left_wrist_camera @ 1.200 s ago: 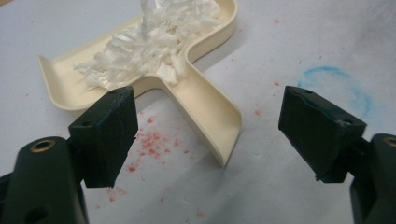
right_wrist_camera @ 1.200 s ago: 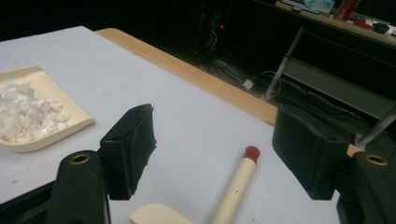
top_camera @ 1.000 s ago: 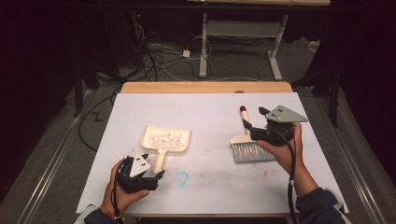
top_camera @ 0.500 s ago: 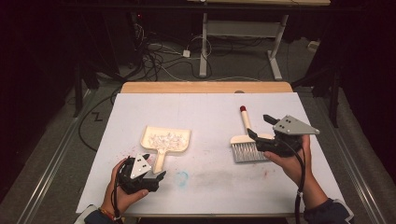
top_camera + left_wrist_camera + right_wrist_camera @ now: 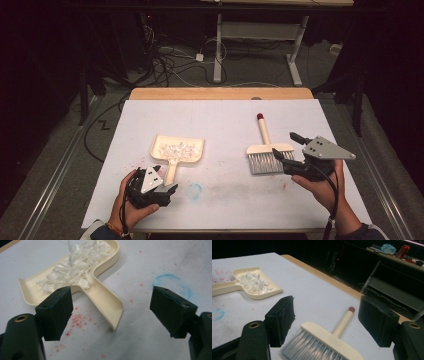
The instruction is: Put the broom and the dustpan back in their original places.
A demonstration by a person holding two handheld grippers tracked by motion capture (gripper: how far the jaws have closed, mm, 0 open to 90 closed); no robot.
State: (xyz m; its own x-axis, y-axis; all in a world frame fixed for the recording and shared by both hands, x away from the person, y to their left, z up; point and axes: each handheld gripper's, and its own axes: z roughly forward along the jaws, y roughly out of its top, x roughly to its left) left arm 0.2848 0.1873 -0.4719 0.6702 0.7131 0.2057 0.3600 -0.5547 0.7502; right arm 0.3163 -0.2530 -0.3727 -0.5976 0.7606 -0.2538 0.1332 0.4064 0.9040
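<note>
A cream dustpan (image 5: 178,149) holding white paper shreds (image 5: 178,148) lies left of centre on the white table top (image 5: 220,125). My left gripper (image 5: 169,190) is open just short of the pan's handle end. In the left gripper view, the handle (image 5: 107,302) points in between the parted jaws of that gripper (image 5: 112,312), and the shreds (image 5: 75,265) lie beyond. A cream brush (image 5: 265,154) with grey bristles and a red-tipped handle lies at the right. My right gripper (image 5: 285,145) is open beside the brush head. In the right gripper view, the brush (image 5: 329,340) lies between that gripper's jaws (image 5: 327,320) untouched.
A blue smudge (image 5: 194,190) and red specks (image 5: 77,320) mark the sheet near the pan handle. A wooden strip (image 5: 220,93) runs along the table's far edge. Beyond it are floor cables (image 5: 170,60) and a white desk frame (image 5: 260,35).
My right gripper has drawn back to the right and nearer the front edge, away from the brush. The brush, the dustpan and my left gripper have stayed put.
</note>
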